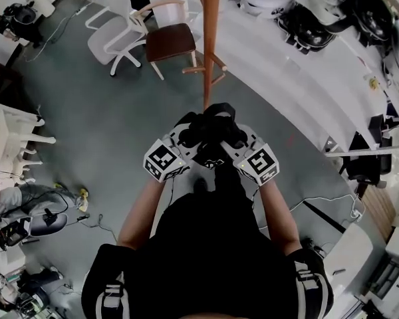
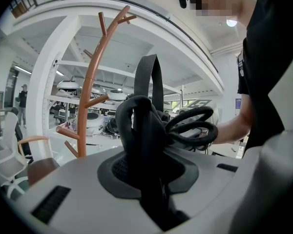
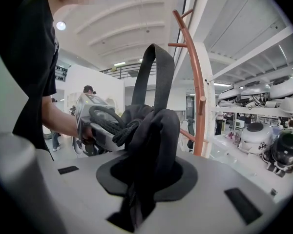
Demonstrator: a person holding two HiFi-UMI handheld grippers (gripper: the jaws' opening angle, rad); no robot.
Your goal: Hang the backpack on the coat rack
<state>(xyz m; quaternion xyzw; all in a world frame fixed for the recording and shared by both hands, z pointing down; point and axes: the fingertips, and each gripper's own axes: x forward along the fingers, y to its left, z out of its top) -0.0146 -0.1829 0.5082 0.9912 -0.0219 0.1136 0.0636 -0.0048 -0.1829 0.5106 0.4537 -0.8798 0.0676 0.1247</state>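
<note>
The backpack (image 1: 209, 133) is hanging in the air in front of the person (image 1: 213, 258), its black fabric bunched at the top. It is stopping just short of the coat rack (image 1: 211, 45), which is rising at twelve o'clock from it in the head view. The bag is being carried from both sides, with the left gripper (image 1: 187, 138) at its nine o'clock and the right gripper (image 1: 238, 139) at its three o'clock. Each gripper view is showing the fingers closed on a thick fold of the bag's upper fabric, which is filling the gap between them. Pinching the top on both sides is probably keeping the carry loop (image 2: 154, 77) standing free and upright between the grippers, ready to go over one of the rack's upturned pegs (image 2: 98, 100). Both grippers are pointing roughly level toward the rack, which suits a bag being brought up to a peg rather than one being lowered onto it. A chair with a brown seat (image 1: 169, 42) is standing at eleven o'clock from the bag, beside the rack's foot. A white chair (image 1: 113, 42) is sitting further out at ten o'clock on the grey floor (image 1: 106, 125). No brand or lettering is showing on the bag. The cubes (image 1: 165, 160) on the grippers are bearing only black-and-white square markers, and a blue sign (image 2: 238, 104) in the left gripper view is too small to read.
</note>
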